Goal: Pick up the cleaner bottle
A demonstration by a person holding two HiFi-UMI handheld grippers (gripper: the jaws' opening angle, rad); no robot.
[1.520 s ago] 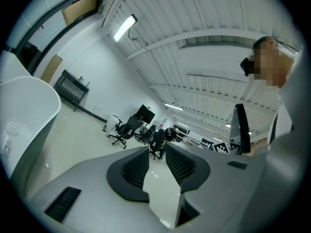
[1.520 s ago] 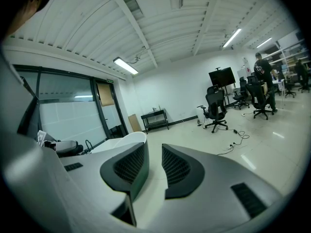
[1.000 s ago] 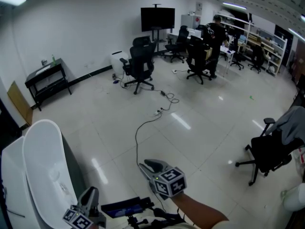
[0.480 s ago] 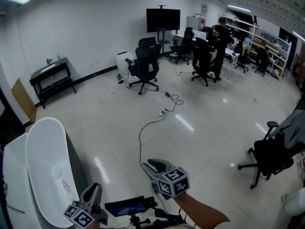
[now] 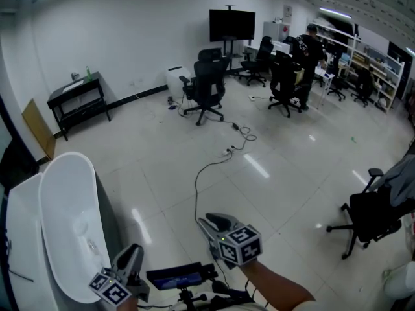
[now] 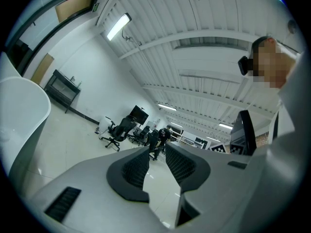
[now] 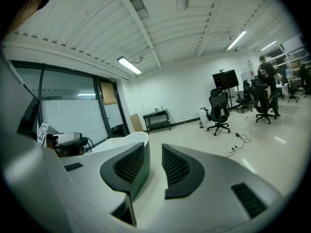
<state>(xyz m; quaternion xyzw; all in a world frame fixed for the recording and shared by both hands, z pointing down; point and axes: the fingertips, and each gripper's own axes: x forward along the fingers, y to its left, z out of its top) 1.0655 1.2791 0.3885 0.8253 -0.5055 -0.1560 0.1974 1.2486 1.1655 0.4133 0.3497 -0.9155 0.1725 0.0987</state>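
Two tools held low over the floor (image 5: 285, 173): left hand-held gripper (image 5: 133, 256) and right hand-held gripper (image 5: 213, 223), jaws slightly apart, both empty. A small green bottle (image 5: 89, 72) stands well away on a black worktop (image 5: 76, 89).

This is an open-plan office or lab space. Black swivel chairs (image 5: 206, 86) and a screen on a stand (image 5: 231, 24) sit far across the glossy floor (image 5: 162, 154). Stocked shelves (image 5: 376, 63) line the far right.

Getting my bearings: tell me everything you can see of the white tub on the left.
The white tub is a smooth, glossy oval shell with a rounded rim, plastic or acrylic by its look. It stands on the pale floor at the head view's lower left, partly cut off by the frame.
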